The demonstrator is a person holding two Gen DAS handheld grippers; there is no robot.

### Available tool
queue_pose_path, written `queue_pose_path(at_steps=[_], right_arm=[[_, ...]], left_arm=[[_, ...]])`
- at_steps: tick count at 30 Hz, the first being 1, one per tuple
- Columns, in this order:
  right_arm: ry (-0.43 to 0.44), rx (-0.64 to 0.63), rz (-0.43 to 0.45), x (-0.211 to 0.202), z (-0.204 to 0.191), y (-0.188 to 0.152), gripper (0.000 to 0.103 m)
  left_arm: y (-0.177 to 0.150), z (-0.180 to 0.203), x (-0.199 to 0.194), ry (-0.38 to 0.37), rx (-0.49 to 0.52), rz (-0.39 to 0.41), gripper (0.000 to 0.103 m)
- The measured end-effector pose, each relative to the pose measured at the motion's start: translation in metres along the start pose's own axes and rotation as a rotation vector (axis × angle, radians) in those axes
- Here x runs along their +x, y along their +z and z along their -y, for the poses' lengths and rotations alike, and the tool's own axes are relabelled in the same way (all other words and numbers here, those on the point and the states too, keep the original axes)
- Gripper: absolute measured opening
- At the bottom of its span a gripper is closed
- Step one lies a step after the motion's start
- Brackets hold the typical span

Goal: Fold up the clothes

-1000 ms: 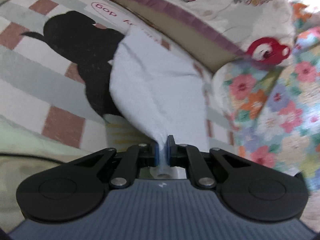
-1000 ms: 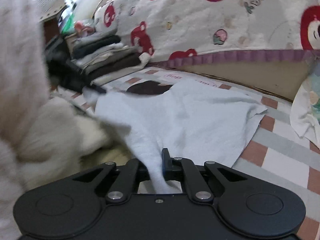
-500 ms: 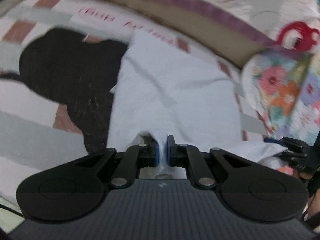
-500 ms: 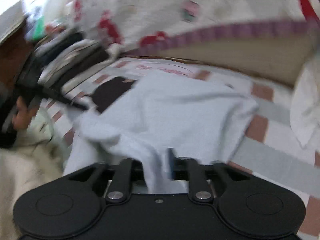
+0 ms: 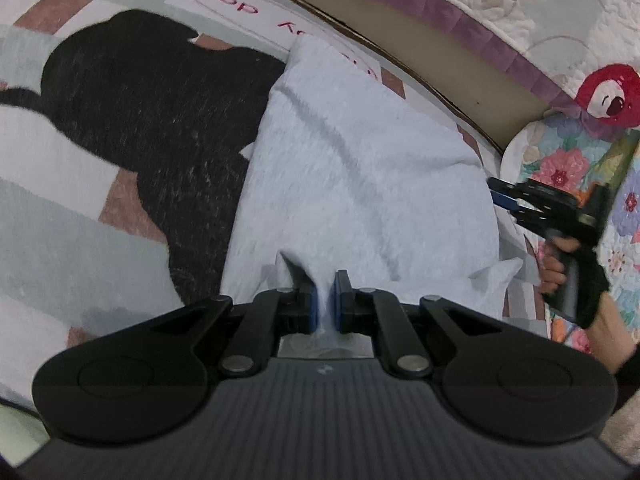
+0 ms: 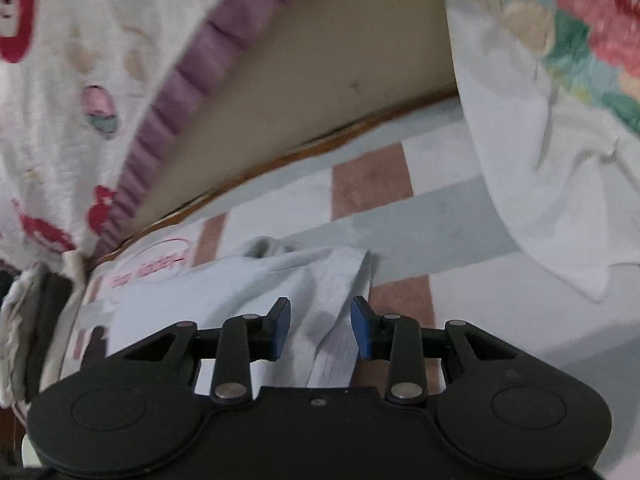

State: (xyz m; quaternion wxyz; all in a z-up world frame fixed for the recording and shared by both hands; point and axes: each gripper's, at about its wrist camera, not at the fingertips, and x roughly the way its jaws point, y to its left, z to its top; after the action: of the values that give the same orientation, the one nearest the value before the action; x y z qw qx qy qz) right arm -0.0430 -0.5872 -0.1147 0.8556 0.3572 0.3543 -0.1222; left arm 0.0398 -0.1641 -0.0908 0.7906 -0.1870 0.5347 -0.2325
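Cloth fills the middle of the left wrist view: a pale grey garment (image 5: 360, 184), soft and T-shirt-like though its exact kind is hard to tell, lies spread on a checked mat (image 5: 60, 216) of brown, grey and white squares with a large black animal silhouette (image 5: 160, 112) printed on it. The left hand-held gripper (image 5: 326, 300) is clamped on a pinch of the garment's near edge, the fabric rising in a small peak between its blue pads (image 5: 313, 302), which suggests the edge is being held up so it can be carried or kept taut.

The right hand-held gripper (image 6: 320, 324) stands with its jaws apart, astride a narrow strip of the same garment (image 6: 332, 300) without pinching it. In the left view that gripper sits at the garment's right side, held by a gloved hand (image 5: 568, 268). Whether it has let go or is about to bite, one moment cannot settle.

A layer seems doubled near the gripped edge, so the garment fits either a fold under way or one being smoothed.

Behind the mat runs a bed edge draped with a white quilt (image 5: 520, 20) bordered in purple, and a floral blanket (image 5: 560, 160) hangs at the right, so the mat serves as the folding surface.
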Motion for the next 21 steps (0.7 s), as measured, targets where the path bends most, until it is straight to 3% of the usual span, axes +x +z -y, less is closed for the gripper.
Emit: queue_pose_path(at_steps=[3,4,5,9,11,16,18,19,20,21], right_arm=[[-0.039,-0.053,0.055,0.015,-0.004,0.002,0.037],[-0.055,-0.093,0.074,0.019,-0.008,0.004,0.027],[-0.06,-0.137,0.091,0.022,-0.012,0.006,0.005],[-0.054,-0.149,0.158,0.016,-0.006,0.027,0.004],[-0.066,-0.15,0.123,0.019,-0.002,0.041,0.004],[-0.182,-0.41,-0.032,0.031,-0.022,0.049,0.001],[-0.197,-0.428,-0.029,0.023,-0.026,0.047,0.004],[-0.195,-0.4,-0.018,0.016,-0.025,0.045,0.016],[-0.214,-0.358,0.008,0.005,-0.022,0.041,0.048],[-0.237,-0.317,0.047,-0.006,-0.019,0.036,0.06]], left_arm=[[-0.001,-0.005,0.003,-0.006,-0.024,-0.01,0.007],[-0.001,-0.007,0.004,-0.008,-0.032,-0.013,0.007],[-0.001,-0.008,0.004,-0.009,-0.036,-0.015,0.008],[-0.002,-0.009,0.005,-0.015,-0.039,-0.016,0.008],[-0.001,-0.01,0.007,-0.013,-0.04,-0.02,0.008],[-0.001,-0.014,0.006,-0.026,-0.063,-0.021,0.008],[-0.001,-0.016,0.006,-0.03,-0.074,-0.023,0.008],[-0.001,-0.016,0.007,-0.029,-0.073,-0.023,0.008],[-0.001,-0.016,0.007,-0.027,-0.073,-0.023,0.008],[-0.001,-0.016,0.007,-0.026,-0.072,-0.024,0.008]])
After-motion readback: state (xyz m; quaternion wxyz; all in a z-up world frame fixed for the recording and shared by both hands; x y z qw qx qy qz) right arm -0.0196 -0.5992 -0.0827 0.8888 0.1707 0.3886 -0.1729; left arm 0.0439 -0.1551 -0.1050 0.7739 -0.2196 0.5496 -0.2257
